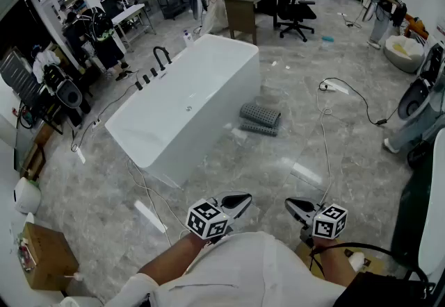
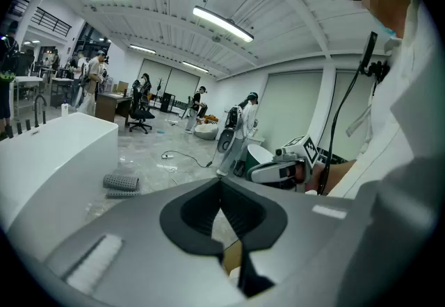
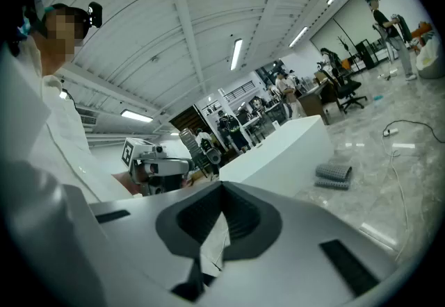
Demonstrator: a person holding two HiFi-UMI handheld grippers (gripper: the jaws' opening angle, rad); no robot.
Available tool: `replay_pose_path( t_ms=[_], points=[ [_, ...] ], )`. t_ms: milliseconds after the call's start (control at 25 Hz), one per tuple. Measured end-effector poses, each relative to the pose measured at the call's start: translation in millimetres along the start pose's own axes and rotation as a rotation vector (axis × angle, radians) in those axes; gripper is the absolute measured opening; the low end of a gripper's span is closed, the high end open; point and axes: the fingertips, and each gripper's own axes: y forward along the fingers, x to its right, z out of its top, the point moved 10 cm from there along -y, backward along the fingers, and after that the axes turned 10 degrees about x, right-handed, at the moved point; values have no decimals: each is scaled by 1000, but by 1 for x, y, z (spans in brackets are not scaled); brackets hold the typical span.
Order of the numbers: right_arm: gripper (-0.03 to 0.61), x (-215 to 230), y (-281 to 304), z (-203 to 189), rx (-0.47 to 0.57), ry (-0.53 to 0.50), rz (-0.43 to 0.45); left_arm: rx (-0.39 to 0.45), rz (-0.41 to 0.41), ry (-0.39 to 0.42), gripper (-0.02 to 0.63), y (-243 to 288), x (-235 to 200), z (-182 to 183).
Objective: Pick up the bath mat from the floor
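Grey marble flooring (image 1: 313, 146) is stretching across a big, busy workshop, and the bath mat (image 1: 260, 119) is lying on it, a grey dotted piece doubled over on itself. It is sitting just beside the long white bathtub (image 1: 188, 108), off the tub's right flank as the head view shows it, and nothing is touching it. A black faucet (image 1: 161, 57) is standing on the tub's far rim. Past the mat, a white power strip with a dark cable (image 1: 348, 92) is trailing over the floor, and a desk (image 1: 243, 10) with a black office chair (image 1: 292, 10) is standing further back, where several people are working. A cardboard box (image 1: 42, 257) is resting at the lower left.

Well apart from the mat, the 2 tools are hovering close to the person's body. The left gripper (image 1: 246, 198) is clenched with nothing between its jaws. The right gripper (image 1: 289, 203) is likewise clenched and empty, its tips meeting, both pointing slightly downward toward the floor.
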Motion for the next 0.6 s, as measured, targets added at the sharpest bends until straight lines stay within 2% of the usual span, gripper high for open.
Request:
replay_pose_path(
  t_ms=[240, 440, 600],
  points=[
    [5, 21, 3, 10, 5, -39, 22, 35, 21, 37, 6, 17, -6, 10],
    [5, 27, -6, 5, -4, -9, -2, 3, 5, 41, 6, 33, -5, 17],
    [5, 44, 0, 10, -16, 7, -29, -16, -8, 21, 6, 52, -24, 24]
  ],
)
